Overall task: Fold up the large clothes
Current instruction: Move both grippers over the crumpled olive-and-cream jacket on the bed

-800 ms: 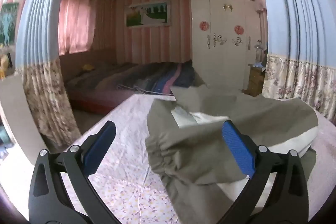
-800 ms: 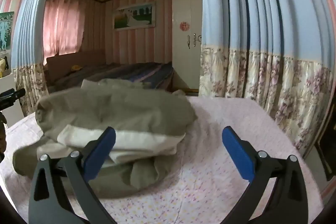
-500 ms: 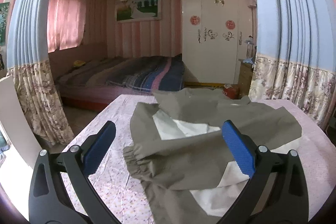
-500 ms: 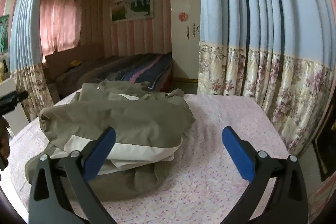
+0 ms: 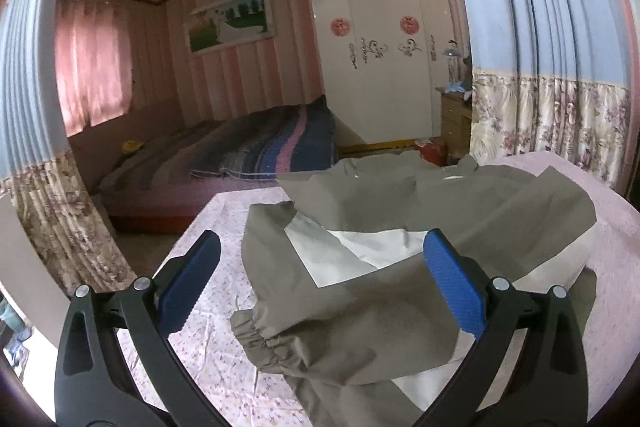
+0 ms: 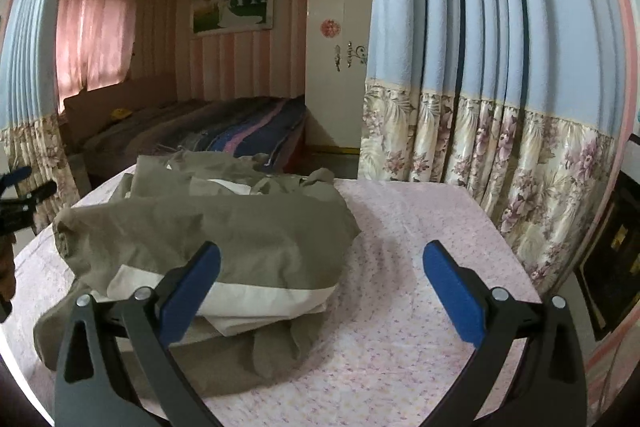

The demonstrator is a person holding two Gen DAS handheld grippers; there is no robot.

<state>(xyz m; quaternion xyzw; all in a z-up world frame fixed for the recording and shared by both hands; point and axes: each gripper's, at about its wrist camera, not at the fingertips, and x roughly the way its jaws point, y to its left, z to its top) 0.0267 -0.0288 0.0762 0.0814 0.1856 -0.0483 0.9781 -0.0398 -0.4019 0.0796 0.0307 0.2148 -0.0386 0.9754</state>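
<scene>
On a table draped in a pink floral cloth [image 6: 404, 227], we find a large olive-grey jacket [image 6: 224, 231] with a white lining lying in a loose, partly folded heap, one elastic-cuffed sleeve [image 5: 264, 339] stretched toward the near edge. Our left gripper [image 5: 320, 287] hangs just above that sleeve with its blue pads spread wide, clasping nothing; the right-hand pad overlaps the fabric in the view, though we cannot tell whether it touches. Our right gripper [image 6: 320, 287] is likewise released, its left pad over the jacket's near right edge and its right pad above bare cloth. Beyond the table, blue curtains [image 6: 500, 27] with flowered hems frame a far bed [image 5: 240, 147] under a striped blanket, and a white wardrobe [image 5: 380, 59] stands against the pink-striped wall.
</scene>
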